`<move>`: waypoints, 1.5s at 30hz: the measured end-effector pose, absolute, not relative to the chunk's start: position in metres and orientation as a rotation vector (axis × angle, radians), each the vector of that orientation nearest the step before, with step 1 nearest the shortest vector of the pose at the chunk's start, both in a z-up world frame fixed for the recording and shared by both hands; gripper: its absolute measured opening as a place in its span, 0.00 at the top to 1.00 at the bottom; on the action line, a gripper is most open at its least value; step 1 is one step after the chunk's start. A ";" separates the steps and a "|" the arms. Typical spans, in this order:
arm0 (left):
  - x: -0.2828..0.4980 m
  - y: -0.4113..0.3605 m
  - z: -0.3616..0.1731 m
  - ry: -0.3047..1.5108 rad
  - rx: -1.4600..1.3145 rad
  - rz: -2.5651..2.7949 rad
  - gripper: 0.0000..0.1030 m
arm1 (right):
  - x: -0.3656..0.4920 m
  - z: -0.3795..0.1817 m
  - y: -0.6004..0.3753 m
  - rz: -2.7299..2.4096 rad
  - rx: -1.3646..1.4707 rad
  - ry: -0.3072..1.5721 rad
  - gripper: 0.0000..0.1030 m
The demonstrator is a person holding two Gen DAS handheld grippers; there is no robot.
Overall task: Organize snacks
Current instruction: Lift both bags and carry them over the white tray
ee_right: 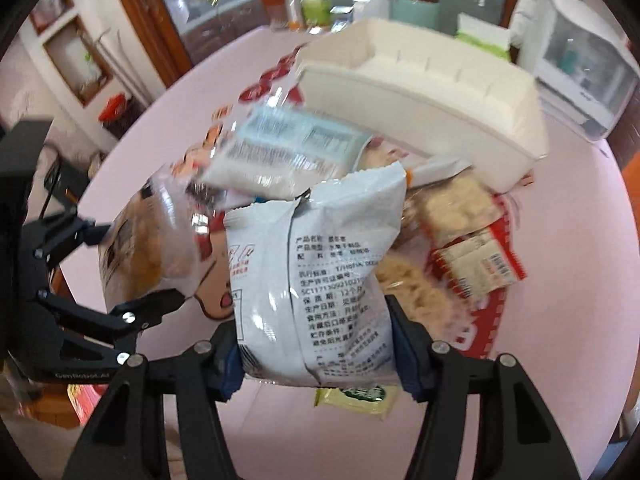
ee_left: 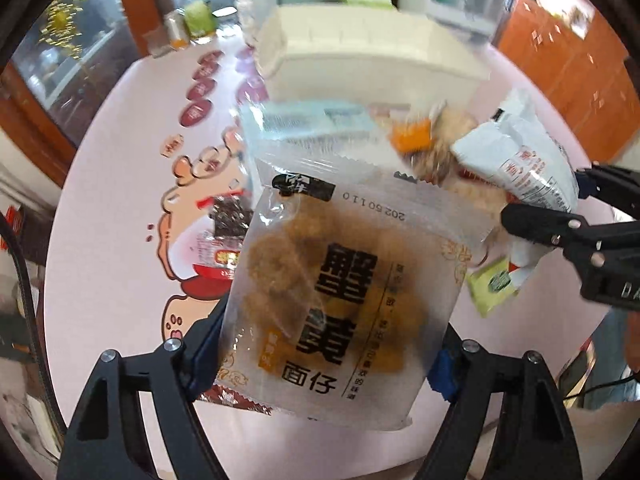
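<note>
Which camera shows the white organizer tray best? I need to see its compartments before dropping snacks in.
The right wrist view: the white organizer tray shows its open top and divider ribs. The left wrist view catches only its blurred front wall.

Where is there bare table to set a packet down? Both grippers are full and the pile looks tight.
Bare pink table lies right of the red-edged packets, below the white organizer tray. More runs left of the cartoon print. It is crowded in the snack pile before the tray.
</note>
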State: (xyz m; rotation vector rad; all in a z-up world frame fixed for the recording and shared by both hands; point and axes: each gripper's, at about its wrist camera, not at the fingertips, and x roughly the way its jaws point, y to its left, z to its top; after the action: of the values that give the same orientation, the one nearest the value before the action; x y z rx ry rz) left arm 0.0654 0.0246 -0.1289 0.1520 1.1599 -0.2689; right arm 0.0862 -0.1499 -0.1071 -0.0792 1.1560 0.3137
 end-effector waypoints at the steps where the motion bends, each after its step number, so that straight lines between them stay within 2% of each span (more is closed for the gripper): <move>1: 0.067 0.028 -0.123 1.146 0.142 -0.254 0.22 | 0.087 -0.096 -0.156 0.312 -0.061 1.137 0.41; 10: 0.065 0.036 -0.058 0.964 0.037 -0.166 0.21 | 0.081 -0.038 -0.190 0.302 0.008 1.013 0.41; 17: 0.089 0.023 0.005 0.846 0.140 -0.120 0.21 | 0.082 -0.006 -0.202 0.281 0.020 0.945 0.41; 23: 0.130 0.020 0.079 0.808 0.154 -0.104 0.21 | 0.103 0.039 -0.219 0.233 0.022 0.879 0.41; 28: 0.177 0.013 0.152 0.736 0.203 -0.076 0.21 | 0.136 0.096 -0.230 0.186 0.031 0.812 0.41; 32: 0.210 -0.003 0.189 0.684 0.254 -0.103 0.21 | 0.170 0.137 -0.234 0.139 0.047 0.784 0.41; 35: 0.234 -0.019 0.194 0.669 0.282 -0.150 0.21 | 0.198 0.155 -0.235 0.115 0.071 0.781 0.41; 38: 0.259 -0.029 0.177 0.693 0.286 -0.195 0.20 | 0.232 0.150 -0.234 0.080 0.111 0.827 0.40; 45: 0.333 -0.042 0.093 0.819 0.289 -0.287 0.20 | 0.298 0.080 -0.230 0.012 0.234 1.000 0.40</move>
State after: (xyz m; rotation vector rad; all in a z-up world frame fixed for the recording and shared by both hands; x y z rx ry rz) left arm 0.3328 -0.0423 0.0928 0.2887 0.8189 -0.2875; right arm 0.2983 -0.2298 0.0805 0.2340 0.9997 0.0118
